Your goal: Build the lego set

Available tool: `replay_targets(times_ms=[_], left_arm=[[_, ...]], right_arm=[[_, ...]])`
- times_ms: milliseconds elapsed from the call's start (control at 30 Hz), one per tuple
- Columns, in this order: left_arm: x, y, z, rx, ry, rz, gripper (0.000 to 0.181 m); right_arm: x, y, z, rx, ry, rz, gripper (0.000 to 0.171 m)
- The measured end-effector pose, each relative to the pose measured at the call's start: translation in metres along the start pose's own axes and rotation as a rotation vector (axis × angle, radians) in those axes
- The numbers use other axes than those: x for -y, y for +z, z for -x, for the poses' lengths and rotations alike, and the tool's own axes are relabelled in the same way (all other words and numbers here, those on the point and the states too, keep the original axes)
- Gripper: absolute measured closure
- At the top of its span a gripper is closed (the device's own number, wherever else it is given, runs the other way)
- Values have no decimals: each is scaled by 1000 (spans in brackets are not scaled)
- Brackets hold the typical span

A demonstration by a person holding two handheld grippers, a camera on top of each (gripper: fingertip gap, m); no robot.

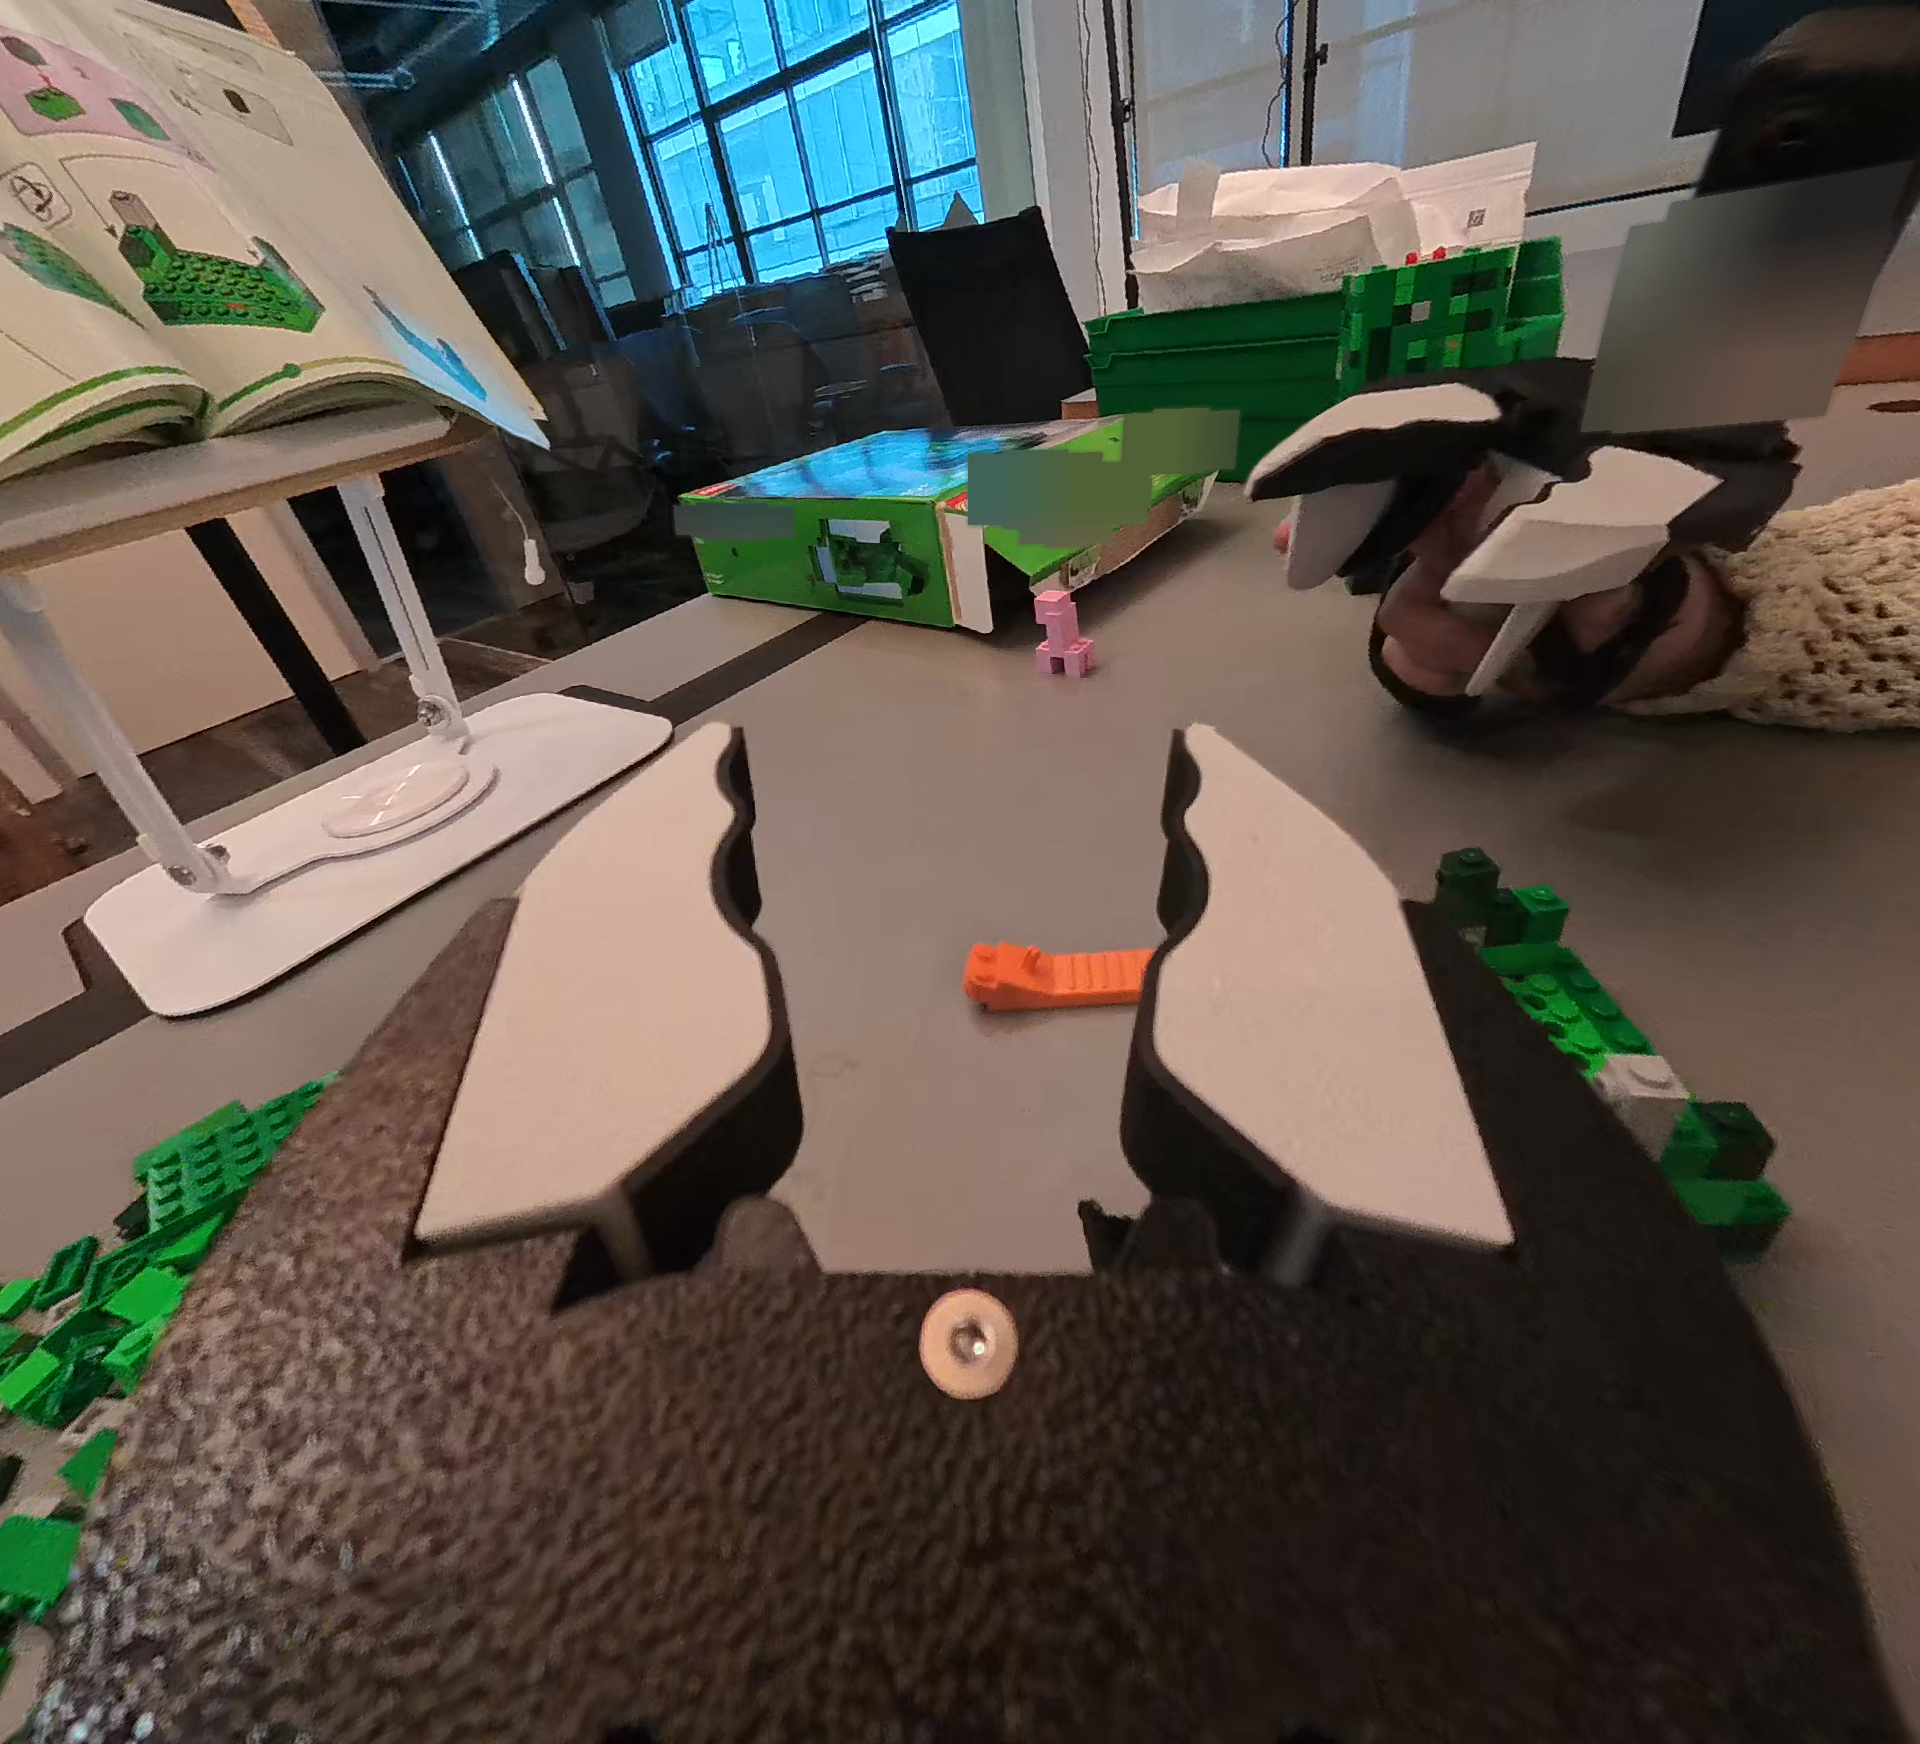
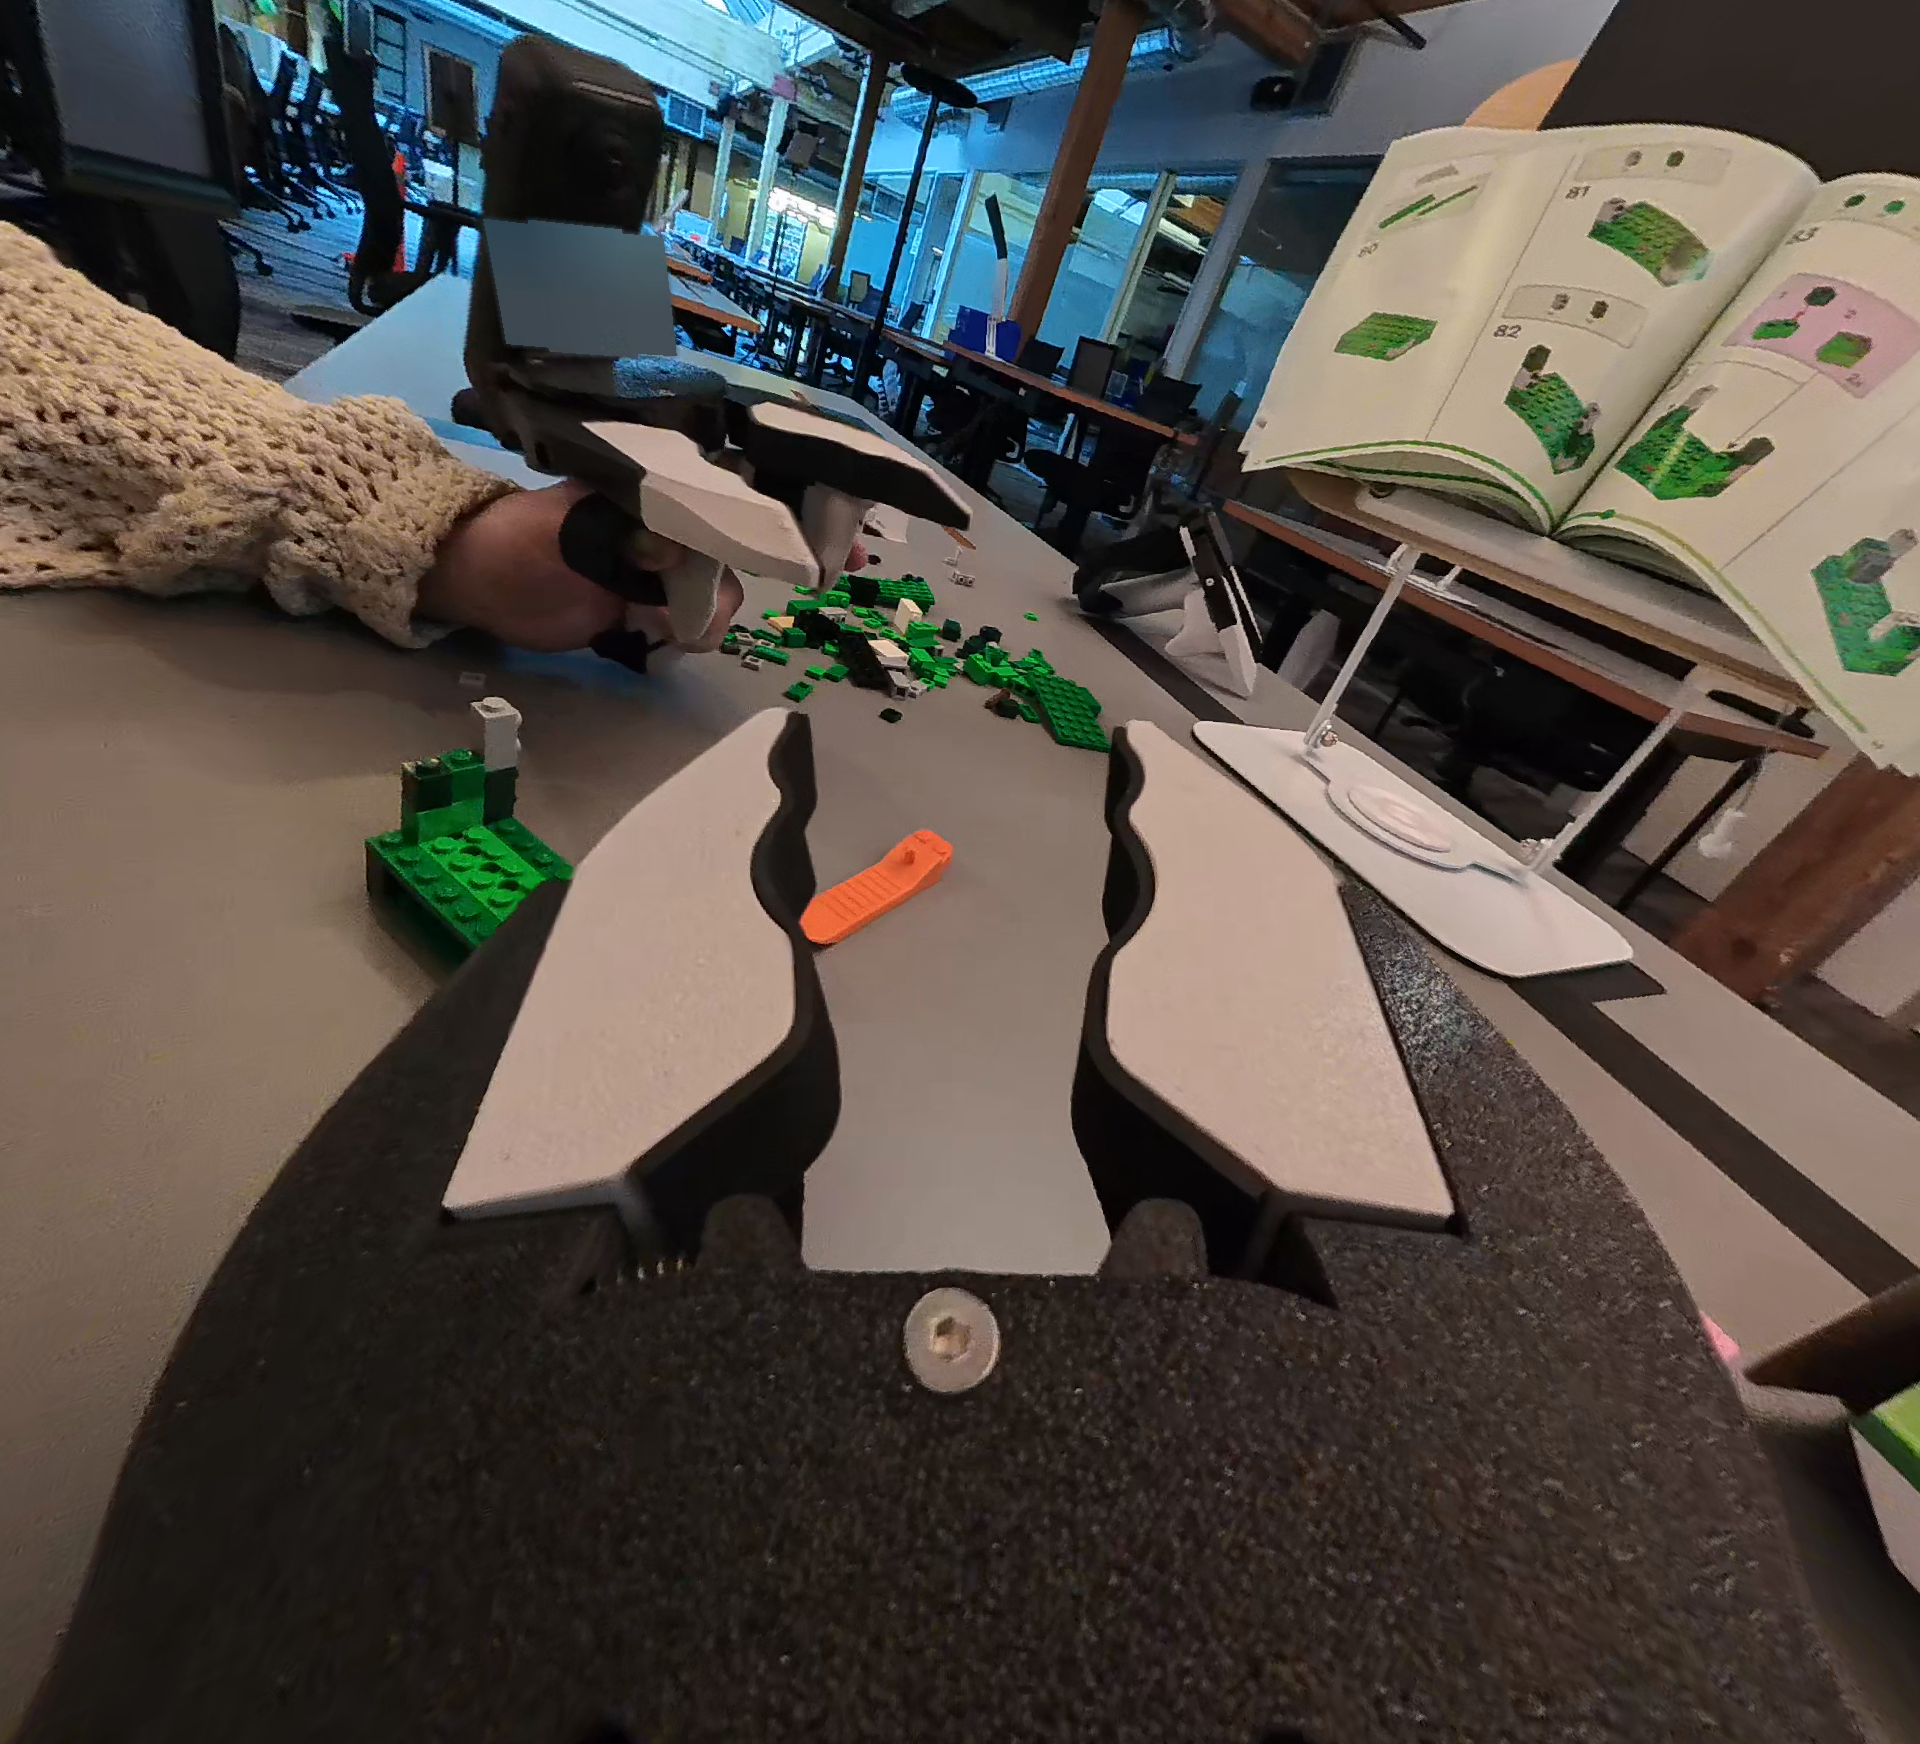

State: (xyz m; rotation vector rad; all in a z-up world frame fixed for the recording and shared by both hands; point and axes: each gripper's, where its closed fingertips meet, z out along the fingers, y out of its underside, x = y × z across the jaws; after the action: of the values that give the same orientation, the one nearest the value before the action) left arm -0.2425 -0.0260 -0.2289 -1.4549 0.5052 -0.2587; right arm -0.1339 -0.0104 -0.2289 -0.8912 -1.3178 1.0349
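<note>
My left gripper (image 1: 956,749) is open and empty, low over the grey table (image 1: 935,863). An orange brick separator (image 1: 1060,972) lies flat between its fingers, not touched. A partly built green Lego base (image 1: 1590,1019) with a grey piece stands just right of it. My right gripper (image 2: 961,738) is open and empty, pointing at the same separator (image 2: 878,884). The green base (image 2: 457,853) with its grey-topped column stands to its left. Loose green bricks (image 2: 914,645) lie farther off, under the left gripper (image 2: 878,541). The right gripper also shows in the left wrist view (image 1: 1351,541).
An open instruction book (image 2: 1610,344) rests on a white stand (image 2: 1403,832) at the table edge. The green Lego box (image 1: 852,541), a small pink figure (image 1: 1062,634), green bins (image 1: 1226,375) and a blocky green build (image 1: 1455,312) are at the far side. More loose bricks (image 1: 104,1279) lie left. My left tips are about 25 cm from the small pink figure (image 1: 1062,634), my right tips only 20 cm.
</note>
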Motion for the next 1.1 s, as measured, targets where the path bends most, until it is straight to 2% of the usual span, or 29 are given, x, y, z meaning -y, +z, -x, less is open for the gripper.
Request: replay_targets(times_ms=[367, 767, 900, 1100], left_arm=[[1, -1, -1, 10, 49, 9, 108], [-5, 3, -25, -60, 150, 67, 108], [-3, 3, -37, -106, 170, 90, 115], [-11, 6, -77, -171, 225, 254, 122]], right_arm=[[-4, -2, -8, -41, 25, 16, 121], [-8, -2, -4, -48, -34, 57, 124], [-8, -4, -5, -57, -30, 57, 124], [-9, -6, -8, -78, -42, 71, 125]])
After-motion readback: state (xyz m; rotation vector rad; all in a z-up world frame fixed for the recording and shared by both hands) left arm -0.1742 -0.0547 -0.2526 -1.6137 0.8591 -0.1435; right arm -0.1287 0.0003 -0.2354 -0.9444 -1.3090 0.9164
